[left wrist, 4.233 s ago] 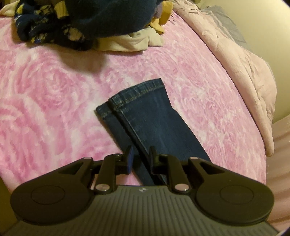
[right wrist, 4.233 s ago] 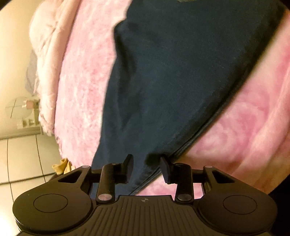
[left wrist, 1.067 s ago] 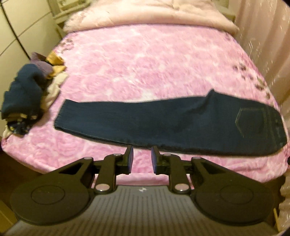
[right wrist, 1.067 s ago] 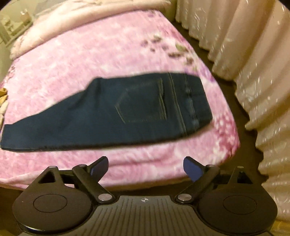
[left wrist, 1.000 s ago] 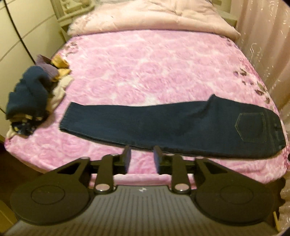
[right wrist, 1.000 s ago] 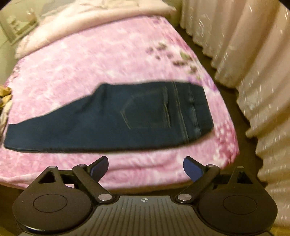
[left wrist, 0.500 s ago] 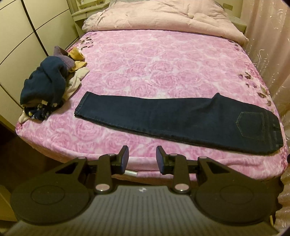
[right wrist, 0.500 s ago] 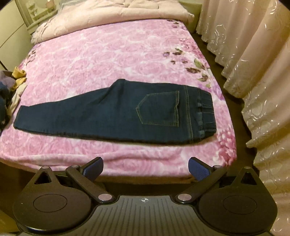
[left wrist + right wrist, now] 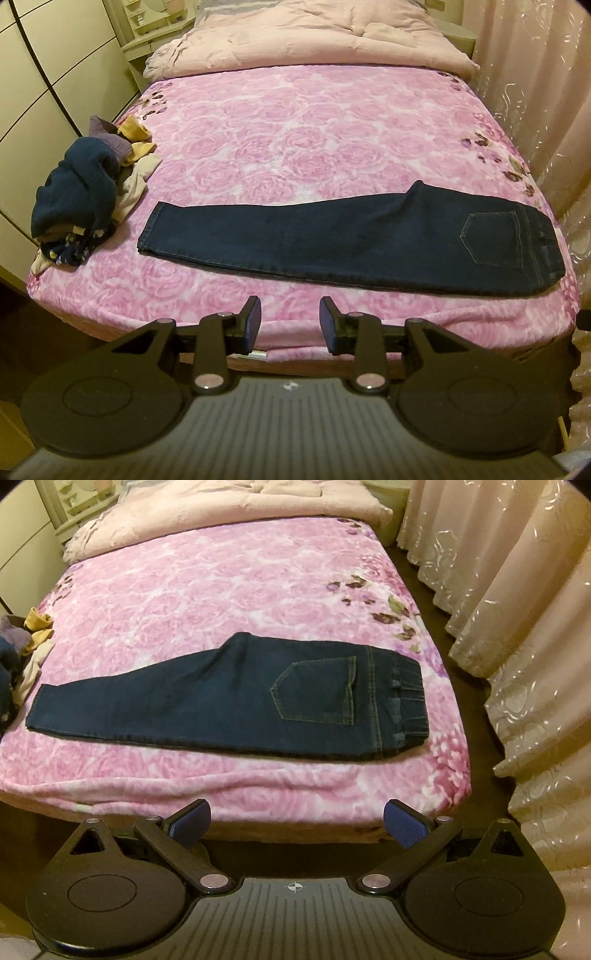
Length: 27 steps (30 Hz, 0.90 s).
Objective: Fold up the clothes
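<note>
You've pulled both hands back off the denim since four seconds ago, and now the whole pink rose-patterned bed (image 9: 314,122) fills your view. Laid flat across its near edge, the dark blue jeans (image 9: 351,240) sit halved lengthwise, leg on leg, waistband to your right, ready for a crosswise fold. That rumpled heap of navy, yellow and cream clothes (image 9: 85,192) waits near the hems, just clear. Nothing blocks either end. Your right hand-held gripper (image 9: 295,823) hangs spread wide and empty; your left hand-held gripper (image 9: 290,325) is parted narrowly, empty too.
</note>
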{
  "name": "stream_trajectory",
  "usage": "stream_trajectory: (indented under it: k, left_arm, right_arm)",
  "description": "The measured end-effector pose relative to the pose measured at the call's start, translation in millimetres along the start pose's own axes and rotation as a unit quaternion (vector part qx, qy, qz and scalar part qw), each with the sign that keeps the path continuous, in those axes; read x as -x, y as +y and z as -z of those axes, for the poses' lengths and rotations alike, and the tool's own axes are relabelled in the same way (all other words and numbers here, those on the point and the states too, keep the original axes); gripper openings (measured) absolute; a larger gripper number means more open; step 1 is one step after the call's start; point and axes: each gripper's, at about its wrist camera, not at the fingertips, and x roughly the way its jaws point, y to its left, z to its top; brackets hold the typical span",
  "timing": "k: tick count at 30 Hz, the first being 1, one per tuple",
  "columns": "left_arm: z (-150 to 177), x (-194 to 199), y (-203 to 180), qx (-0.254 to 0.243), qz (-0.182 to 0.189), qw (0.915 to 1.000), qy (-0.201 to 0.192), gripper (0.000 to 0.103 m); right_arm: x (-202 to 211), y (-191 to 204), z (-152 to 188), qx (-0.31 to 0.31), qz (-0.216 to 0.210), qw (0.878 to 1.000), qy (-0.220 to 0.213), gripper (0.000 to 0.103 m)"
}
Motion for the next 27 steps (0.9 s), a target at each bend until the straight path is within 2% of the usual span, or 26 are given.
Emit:
stream_trajectory:
  k: [9, 16, 22, 27]
  left_arm:
    - [1.8, 3.1, -6.5, -0.006, 0.005, 1.0000, -0.004, 0.030]
    - [5.1, -5.5, 1.1, 0.013, 0.009, 0.9998, -0.014, 0.030]
    - [9.9, -36.4, 31.2, 0.054, 0.008, 0.9985, -0.010, 0.030]
    - [14.9, -72.1, 67.2, 0.094, 0.003, 0.9955, 0.007, 0.021]
  right_arm:
    - [-0.7, -2.8, 1.3, -0.001, -0.002, 1.000, 0.005, 0.102]
    - [-7.1, -5.6, -2.1, -0.009, -0.007, 1.000, 0.007, 0.102]
    - [-20.0, -13.1, -6.3, -0.036, -0.004, 0.999, 0.018, 0.102]
    - [-42.9, -13.8, -7.0, -0.048, 0.023, 0.998, 0.041, 0.102]
